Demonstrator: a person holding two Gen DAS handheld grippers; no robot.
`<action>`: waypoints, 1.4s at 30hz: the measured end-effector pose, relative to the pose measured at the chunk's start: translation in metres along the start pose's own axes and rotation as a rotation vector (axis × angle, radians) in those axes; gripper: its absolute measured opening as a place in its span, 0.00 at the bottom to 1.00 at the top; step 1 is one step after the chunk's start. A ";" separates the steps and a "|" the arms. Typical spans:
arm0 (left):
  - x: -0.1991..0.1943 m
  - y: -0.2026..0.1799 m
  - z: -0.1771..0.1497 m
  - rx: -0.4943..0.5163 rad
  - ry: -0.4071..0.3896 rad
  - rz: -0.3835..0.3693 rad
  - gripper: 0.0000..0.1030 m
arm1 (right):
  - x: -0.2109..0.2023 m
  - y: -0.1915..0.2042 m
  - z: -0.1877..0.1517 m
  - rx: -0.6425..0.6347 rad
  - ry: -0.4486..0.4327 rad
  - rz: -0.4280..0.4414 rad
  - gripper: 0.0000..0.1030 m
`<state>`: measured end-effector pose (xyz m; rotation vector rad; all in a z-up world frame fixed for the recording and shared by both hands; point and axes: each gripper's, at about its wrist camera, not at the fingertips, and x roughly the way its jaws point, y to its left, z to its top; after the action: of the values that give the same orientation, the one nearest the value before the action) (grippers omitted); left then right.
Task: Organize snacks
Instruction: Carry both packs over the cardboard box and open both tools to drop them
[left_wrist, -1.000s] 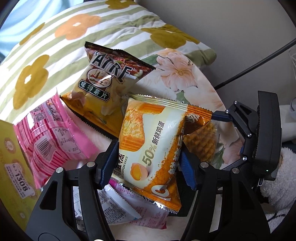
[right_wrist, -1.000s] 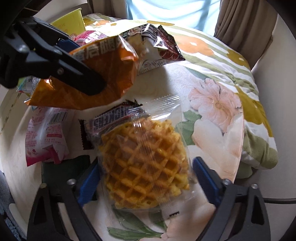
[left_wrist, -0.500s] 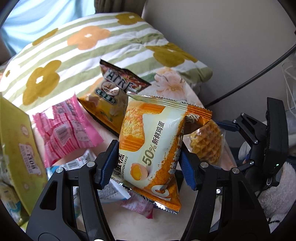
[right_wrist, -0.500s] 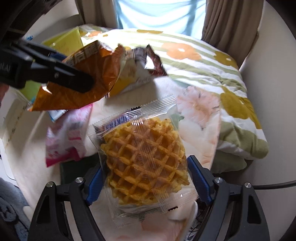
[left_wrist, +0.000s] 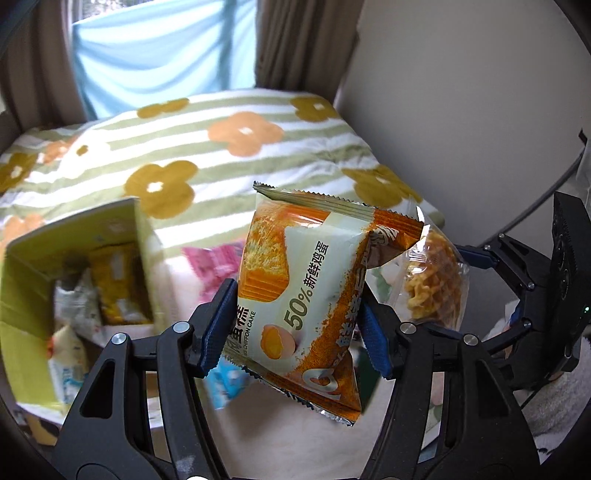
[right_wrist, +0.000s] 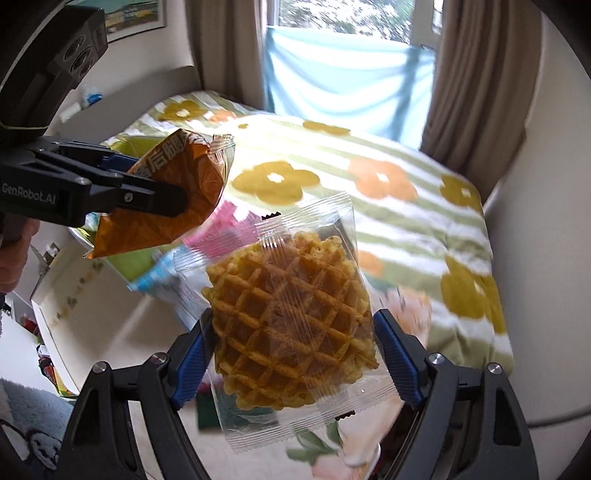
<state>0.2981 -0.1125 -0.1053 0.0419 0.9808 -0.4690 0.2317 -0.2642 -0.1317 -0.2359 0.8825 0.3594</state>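
Left hand-held gripper (left_wrist: 297, 328) clamps chiffon cake pack (left_wrist: 299, 295) midair, near the yellow box (left_wrist: 70, 236). Right hand-held gripper (right_wrist: 291, 354) pinches waffle pack (right_wrist: 291, 332) above bed (right_wrist: 369, 206). Risk: slick film, edge grip, so packs could slip or collide w/ each other.

The orange-and-cream cake packet (left_wrist: 295, 295) reads "50% 新鲜鸡蛋" and "CHIFFON CAKE", with a large "Q" near its lower edge. From the right wrist view, the left gripper (right_wrist: 173, 199) body carries "GenRobot.AI" in pale letters.
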 end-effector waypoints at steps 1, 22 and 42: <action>-0.009 0.011 0.000 -0.012 -0.015 0.012 0.58 | -0.001 0.008 0.009 -0.013 -0.012 0.006 0.78; -0.061 0.285 -0.046 -0.234 0.000 0.189 0.58 | 0.085 0.194 0.154 -0.020 -0.035 0.110 0.78; -0.033 0.305 -0.071 -0.190 0.041 0.289 1.00 | 0.139 0.195 0.152 0.108 0.091 0.112 0.78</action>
<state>0.3489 0.1910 -0.1715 0.0218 1.0366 -0.1092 0.3419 -0.0040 -0.1575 -0.1041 1.0040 0.4061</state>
